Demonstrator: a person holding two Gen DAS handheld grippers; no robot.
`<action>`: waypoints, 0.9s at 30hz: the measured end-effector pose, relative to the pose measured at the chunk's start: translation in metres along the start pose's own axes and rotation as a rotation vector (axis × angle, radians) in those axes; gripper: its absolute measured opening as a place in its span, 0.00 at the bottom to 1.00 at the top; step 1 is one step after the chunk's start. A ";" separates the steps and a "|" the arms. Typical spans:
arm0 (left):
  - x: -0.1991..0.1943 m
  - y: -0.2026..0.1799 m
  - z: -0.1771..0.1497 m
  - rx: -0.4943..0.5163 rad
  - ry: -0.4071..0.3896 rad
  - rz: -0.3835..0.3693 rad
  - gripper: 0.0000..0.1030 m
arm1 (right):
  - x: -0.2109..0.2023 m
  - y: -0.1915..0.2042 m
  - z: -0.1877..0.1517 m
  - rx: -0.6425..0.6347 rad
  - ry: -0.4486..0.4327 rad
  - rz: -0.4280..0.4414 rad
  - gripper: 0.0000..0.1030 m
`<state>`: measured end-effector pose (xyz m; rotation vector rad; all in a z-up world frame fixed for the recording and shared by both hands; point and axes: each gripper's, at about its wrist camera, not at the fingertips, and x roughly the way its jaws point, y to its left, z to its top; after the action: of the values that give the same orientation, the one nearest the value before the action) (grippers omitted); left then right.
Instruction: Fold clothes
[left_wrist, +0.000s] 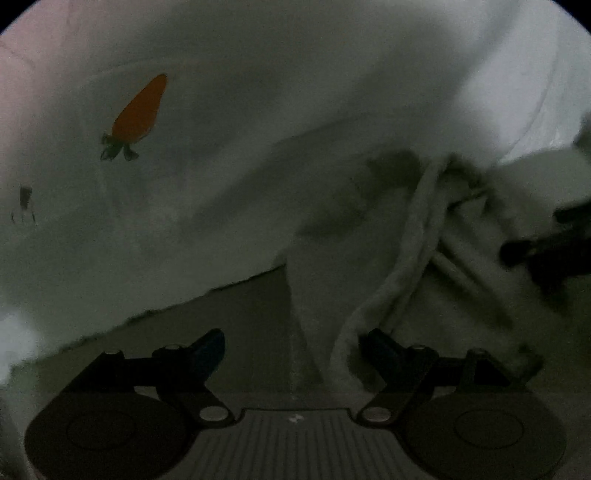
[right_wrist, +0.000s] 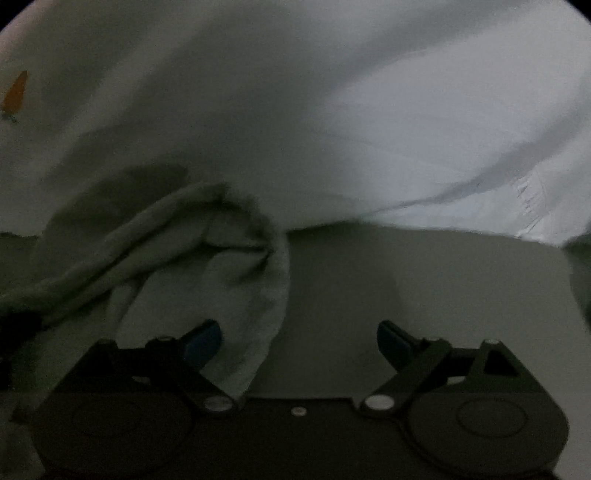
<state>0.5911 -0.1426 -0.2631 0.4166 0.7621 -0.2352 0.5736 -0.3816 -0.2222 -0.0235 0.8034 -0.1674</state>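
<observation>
A: Where both tongs stand spread, what lies between them?

B: Left tongs (left_wrist: 291, 347): wide apart, pads pressing nothing, a ribbed hem (left_wrist: 399, 266) trailing just inside the right-hand finger. Right tongs (right_wrist: 299, 339): likewise apart, with a rumpled fold beside the left finger.

A: And the garment?

B: White garment (right_wrist: 332, 122), with a carrot motif (left_wrist: 138, 110), lies heaped on the grey worktop (right_wrist: 424, 295), beyond both tongs.

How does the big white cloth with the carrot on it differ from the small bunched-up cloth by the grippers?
The white garment is large, smooth and spread wide, with an orange carrot print; the small cloth is crumpled, rougher-looking and plain. The garment fills the background; the small cloth lies nearer the grippers. Both are pale and rest on the grey surface.
</observation>
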 end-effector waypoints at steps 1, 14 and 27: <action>0.000 0.002 0.000 -0.005 -0.005 0.008 0.82 | 0.002 -0.001 0.002 -0.002 -0.003 -0.025 0.89; -0.072 0.048 0.003 -0.202 -0.145 0.262 0.82 | -0.097 -0.030 0.012 0.081 -0.229 -0.161 0.81; -0.205 0.045 -0.044 -0.318 -0.226 0.204 0.82 | -0.234 -0.019 -0.050 0.084 -0.383 -0.182 0.84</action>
<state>0.4356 -0.0710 -0.1338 0.1601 0.5185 0.0318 0.3755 -0.3609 -0.0876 -0.0482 0.4109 -0.3572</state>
